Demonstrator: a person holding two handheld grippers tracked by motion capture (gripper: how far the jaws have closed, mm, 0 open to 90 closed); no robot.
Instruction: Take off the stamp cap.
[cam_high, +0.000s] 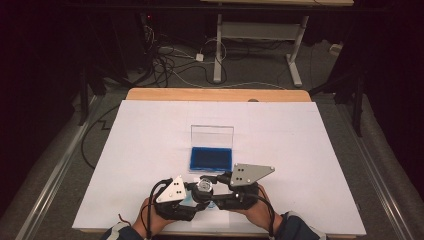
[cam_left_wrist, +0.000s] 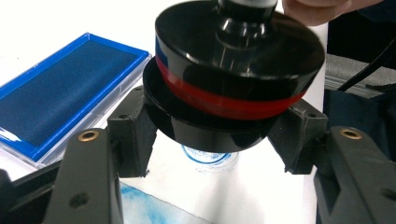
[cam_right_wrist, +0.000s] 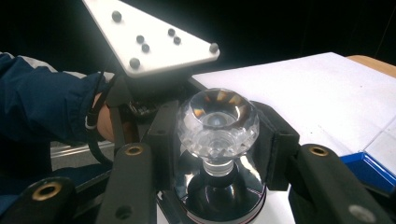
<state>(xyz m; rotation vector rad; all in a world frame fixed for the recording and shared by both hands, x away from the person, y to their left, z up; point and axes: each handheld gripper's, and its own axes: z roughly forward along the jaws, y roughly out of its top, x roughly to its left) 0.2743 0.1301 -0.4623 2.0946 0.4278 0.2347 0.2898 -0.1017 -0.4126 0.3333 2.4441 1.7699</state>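
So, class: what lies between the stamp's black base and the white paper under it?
A gap. In the left gripper view the stamp hangs above the paper, clamped by the left gripper; a round blue print marks the paper beneath.

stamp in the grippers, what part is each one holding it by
The left gripper clamps the stamp by its round black base; the right gripper clamps its clear faceted knob on top.

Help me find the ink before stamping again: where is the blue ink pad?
In the high view the blue ink pad lies open mid-table, just beyond the stamp held between both grippers.
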